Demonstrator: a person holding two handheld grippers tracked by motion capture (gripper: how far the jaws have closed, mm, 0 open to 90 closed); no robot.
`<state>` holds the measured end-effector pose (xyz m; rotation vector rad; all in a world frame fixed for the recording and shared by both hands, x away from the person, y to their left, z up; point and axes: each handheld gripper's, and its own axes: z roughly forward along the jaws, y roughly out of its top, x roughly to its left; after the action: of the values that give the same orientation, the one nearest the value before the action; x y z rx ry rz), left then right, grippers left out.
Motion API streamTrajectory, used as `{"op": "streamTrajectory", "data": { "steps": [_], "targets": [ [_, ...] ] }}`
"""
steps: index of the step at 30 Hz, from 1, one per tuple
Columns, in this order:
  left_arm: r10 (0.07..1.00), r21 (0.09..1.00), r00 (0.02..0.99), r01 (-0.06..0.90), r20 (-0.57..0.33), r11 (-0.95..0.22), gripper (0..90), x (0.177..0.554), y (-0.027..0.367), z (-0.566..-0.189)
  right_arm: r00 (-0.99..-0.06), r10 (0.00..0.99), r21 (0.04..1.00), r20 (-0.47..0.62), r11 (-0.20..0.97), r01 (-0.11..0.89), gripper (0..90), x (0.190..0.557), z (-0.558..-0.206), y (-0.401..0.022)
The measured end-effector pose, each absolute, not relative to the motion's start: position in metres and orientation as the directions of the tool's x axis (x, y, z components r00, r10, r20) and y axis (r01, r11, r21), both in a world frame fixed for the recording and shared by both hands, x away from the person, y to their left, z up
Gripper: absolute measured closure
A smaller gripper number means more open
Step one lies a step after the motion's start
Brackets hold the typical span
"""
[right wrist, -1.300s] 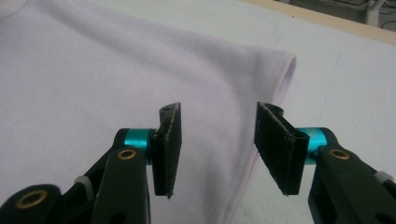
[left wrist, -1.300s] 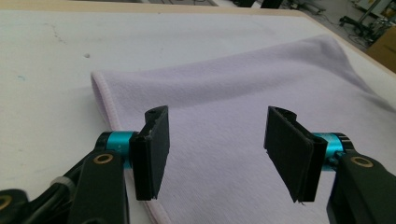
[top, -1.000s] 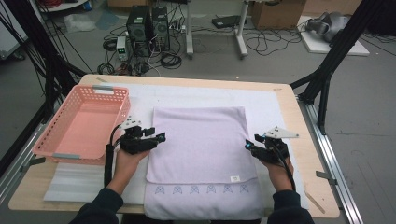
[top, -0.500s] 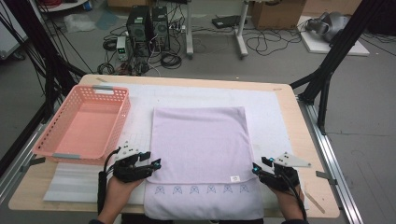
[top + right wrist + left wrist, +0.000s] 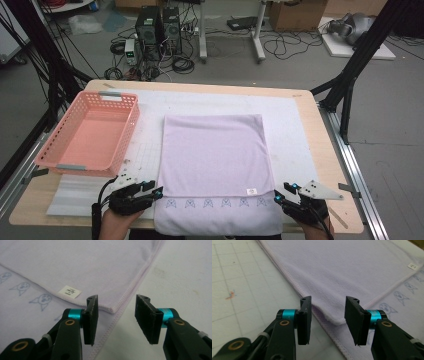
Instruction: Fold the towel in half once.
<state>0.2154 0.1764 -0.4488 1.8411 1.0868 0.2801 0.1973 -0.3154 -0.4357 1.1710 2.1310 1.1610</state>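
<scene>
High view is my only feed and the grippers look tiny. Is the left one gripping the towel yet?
Observer: No. The left gripper has been closing, but its pads still stand apart around the corner of the towel's top layer.
Operator: And the right one?
Observer: The right gripper is open too, with the top layer's other near corner just ahead of its gap.
Operator: Anything marking that corner?
Observer: A small white label sits just beside it.
</scene>
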Motion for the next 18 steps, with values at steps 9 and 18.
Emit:
{"op": "streamTrajectory", "data": {
  "steps": [9, 18],
  "targets": [
    [0.788, 0.807, 0.584, 0.552, -0.196, -0.208, 82.1, 0.214, 0.171, -0.453, -0.582, 0.813, 0.813, -0.015, 0.349, 0.466, 60.6, 0.208, -0.448, -0.298],
    [0.776, 0.840, 0.595, 0.516, -0.211, -0.167, 87.3, 0.205, 0.175, -0.443, -0.612, 0.790, 0.812, -0.042, 0.384, 0.439, 87.6, 0.205, -0.444, -0.300]
  ]
}}
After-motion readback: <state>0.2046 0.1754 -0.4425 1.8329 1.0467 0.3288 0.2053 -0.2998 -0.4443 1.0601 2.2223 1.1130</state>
